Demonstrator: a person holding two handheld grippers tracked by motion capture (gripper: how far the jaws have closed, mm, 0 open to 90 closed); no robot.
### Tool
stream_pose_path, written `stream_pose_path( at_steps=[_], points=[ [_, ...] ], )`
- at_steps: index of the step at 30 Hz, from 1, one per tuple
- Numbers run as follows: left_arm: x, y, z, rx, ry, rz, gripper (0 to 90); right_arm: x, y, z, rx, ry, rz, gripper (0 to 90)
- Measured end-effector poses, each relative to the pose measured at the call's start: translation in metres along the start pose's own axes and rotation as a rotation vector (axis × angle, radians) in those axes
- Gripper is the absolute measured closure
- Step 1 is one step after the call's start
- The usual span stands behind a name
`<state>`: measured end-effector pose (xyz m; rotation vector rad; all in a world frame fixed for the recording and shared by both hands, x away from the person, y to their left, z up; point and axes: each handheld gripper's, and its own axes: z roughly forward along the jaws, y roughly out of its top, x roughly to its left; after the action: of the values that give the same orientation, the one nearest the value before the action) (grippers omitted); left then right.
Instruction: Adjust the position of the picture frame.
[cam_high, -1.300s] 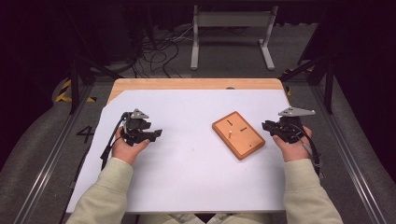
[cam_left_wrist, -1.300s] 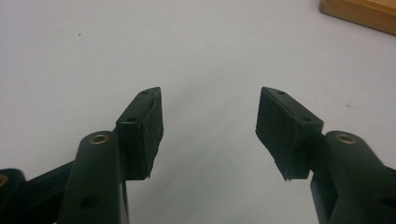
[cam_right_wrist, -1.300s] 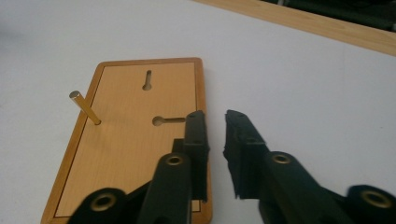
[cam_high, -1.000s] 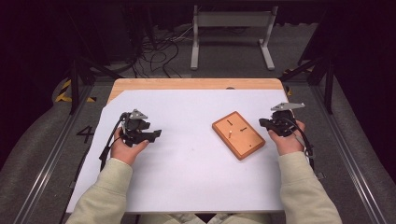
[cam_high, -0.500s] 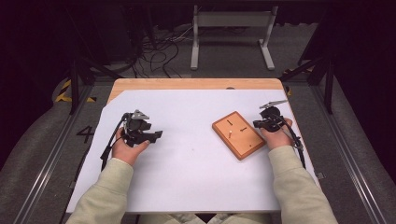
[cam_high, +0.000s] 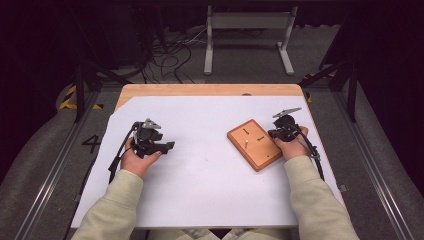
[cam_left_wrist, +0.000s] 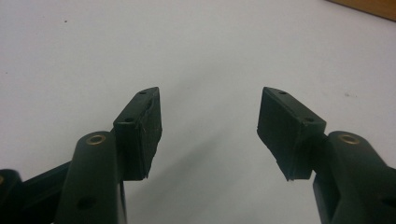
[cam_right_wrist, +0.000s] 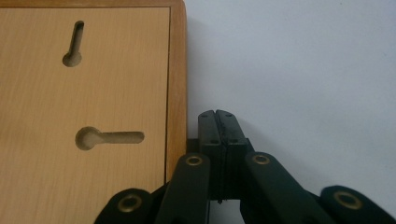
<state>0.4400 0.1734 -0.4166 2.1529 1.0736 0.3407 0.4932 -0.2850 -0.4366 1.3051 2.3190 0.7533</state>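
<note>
Cream sleeves (cam_high: 110, 210), black tools with brass rivets (cam_right_wrist: 194, 161)

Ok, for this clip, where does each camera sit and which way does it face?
High view: above the person's side, looking forward and down on the table; both forearms, left gripper, right gripper.
Left gripper view: on the left gripper, facing the white sheet; jaws open.
Right gripper view: on the right gripper, jaws shut beside the wooden board.
Shared: high and right gripper views both show the board's slots.
</note>
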Motion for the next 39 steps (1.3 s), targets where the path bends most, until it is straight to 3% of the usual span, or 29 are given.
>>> stream_pose_path(
  at_steps=[10,17,19,20,21,22,24,26,30,34,37,39],
  points=[
    [0.000,0.000,0.001,0.006,0.000,0.005,40.0,0.015,0.004,0.003,0.001,0.030,-0.062,90.0],
    [0.000,0.000,0.002,0.006,-0.002,0.006,40.0,0.039,0.010,0.006,0.002,0.081,-0.114,90.0],
    [-0.001,0.000,0.002,0.005,-0.005,-0.001,40.0,0.054,0.015,0.009,0.001,0.111,-0.147,90.0],
    [-0.001,0.000,0.002,0.005,-0.005,-0.001,40.0,0.054,0.015,0.009,0.001,0.111,-0.147,90.0],
    [0.000,0.000,0.002,0.006,-0.005,-0.001,40.1,0.067,0.018,0.011,0.004,0.132,-0.178,90.0],
    [0.000,0.000,0.002,0.006,-0.005,-0.001,40.1,0.067,0.018,0.011,0.004,0.132,-0.178,90.0],
    [-0.001,0.000,0.003,0.007,-0.007,-0.001,40.1,0.082,0.019,0.012,0.005,0.156,-0.206,90.0],
    [-0.001,0.000,0.003,0.007,-0.008,0.000,40.2,0.086,0.020,0.012,0.006,0.158,-0.216,90.0],
    [-0.001,0.000,0.003,0.008,-0.010,-0.001,40.2,0.108,0.021,0.012,0.006,0.196,-0.252,90.0],
    [-0.002,0.001,0.004,0.018,-0.021,0.003,41.7,0.111,0.020,0.009,-0.017,0.191,-0.250,90.0],
    [-0.004,0.000,0.007,0.023,-0.030,0.008,46.6,0.104,0.017,-0.003,-0.057,0.186,-0.225,90.0],
    [-0.006,0.001,0.008,0.028,-0.053,0.021,55.2,0.098,0.012,-0.019,-0.084,0.204,-0.218,90.0]
  ],
)
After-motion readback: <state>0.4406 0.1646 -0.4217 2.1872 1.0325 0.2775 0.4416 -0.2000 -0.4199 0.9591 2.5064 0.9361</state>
